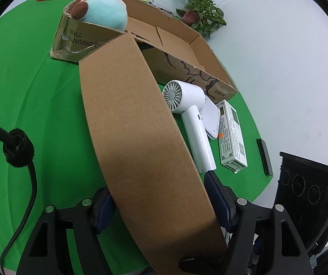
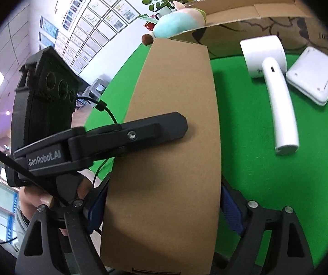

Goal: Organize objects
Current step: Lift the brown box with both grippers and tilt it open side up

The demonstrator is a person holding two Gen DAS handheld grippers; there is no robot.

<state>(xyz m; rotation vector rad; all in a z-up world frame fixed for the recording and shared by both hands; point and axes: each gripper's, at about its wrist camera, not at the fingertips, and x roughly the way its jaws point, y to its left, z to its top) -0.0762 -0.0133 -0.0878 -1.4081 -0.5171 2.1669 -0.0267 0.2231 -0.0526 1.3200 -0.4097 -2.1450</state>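
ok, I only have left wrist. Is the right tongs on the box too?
Observer: Yes. The box sits between the pads of the right tongs; can't tell if they press.
Operator: Where's my left tongs on it?
Observer: One finger of the left tongs lies across the face the right camera sees.
Operator: White case behind the dryer?
Observer: The case lies flat beside the dryer head, top bare.
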